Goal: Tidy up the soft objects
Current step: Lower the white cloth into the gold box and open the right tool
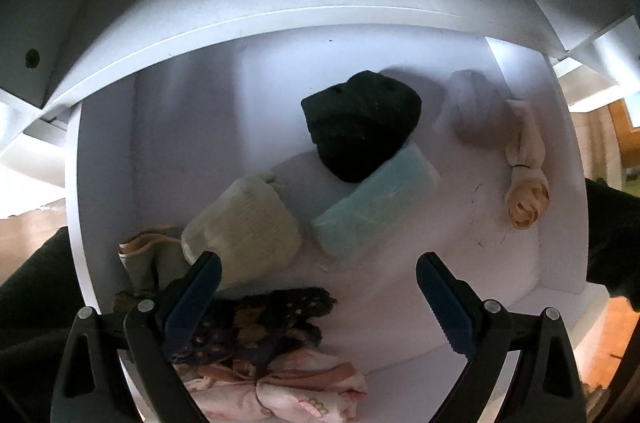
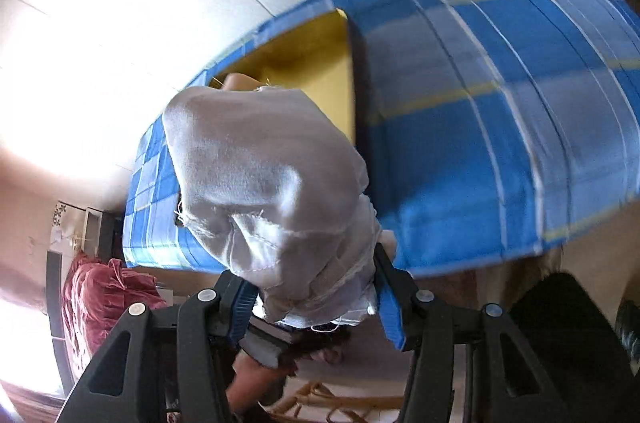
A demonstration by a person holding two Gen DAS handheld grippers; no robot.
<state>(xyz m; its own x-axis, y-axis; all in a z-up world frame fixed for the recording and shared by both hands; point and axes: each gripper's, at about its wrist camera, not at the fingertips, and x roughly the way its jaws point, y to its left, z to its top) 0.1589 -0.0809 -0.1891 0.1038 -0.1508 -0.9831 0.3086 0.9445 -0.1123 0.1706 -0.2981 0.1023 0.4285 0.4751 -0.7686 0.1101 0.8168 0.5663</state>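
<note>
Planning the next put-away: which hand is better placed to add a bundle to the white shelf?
Right. Its tongs are shut on the white bundle. The left tongs are open and carry nothing, though they face the shelf.

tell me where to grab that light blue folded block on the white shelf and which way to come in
Grip the light blue folded cloth across its short width near the front end, closing on its two long flat sides. Come from the front, where the open left gripper already faces it. The far end is tucked under the black bundle, and the cream knit roll crowds its left.
</note>
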